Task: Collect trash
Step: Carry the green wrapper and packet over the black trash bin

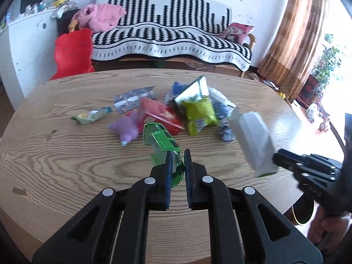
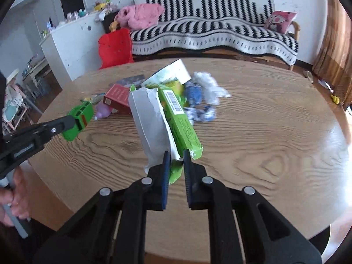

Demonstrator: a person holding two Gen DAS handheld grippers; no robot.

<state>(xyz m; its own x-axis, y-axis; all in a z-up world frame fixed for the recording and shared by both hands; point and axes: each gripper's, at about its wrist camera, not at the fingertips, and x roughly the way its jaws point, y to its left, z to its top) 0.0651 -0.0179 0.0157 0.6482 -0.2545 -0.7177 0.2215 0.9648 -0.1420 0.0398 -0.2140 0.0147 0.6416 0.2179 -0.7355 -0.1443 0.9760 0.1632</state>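
Observation:
My left gripper (image 1: pixel 177 154) is shut on a crushed green carton (image 1: pixel 161 140) and holds it above the wooden table (image 1: pixel 66 154). My right gripper (image 2: pixel 176 154) is shut on a torn green and white box (image 2: pixel 162 118), also lifted off the table. The right gripper (image 1: pixel 275 158) with its box (image 1: pixel 253 140) shows in the left wrist view at the right. The left gripper (image 2: pixel 72 121) with the green carton (image 2: pixel 80 116) shows in the right wrist view at the left. A pile of wrappers (image 1: pixel 198 110) lies mid-table.
The pile holds a red box (image 1: pixel 162 114), a purple wrapper (image 1: pixel 127 127), a yellow-green packet (image 1: pixel 92 115), a lime bag and crumpled blue-white wrappers (image 2: pixel 200 96). A sofa with a black-white cover (image 1: pixel 171 35) stands behind the table. A red bag (image 1: pixel 72 52) is at its left.

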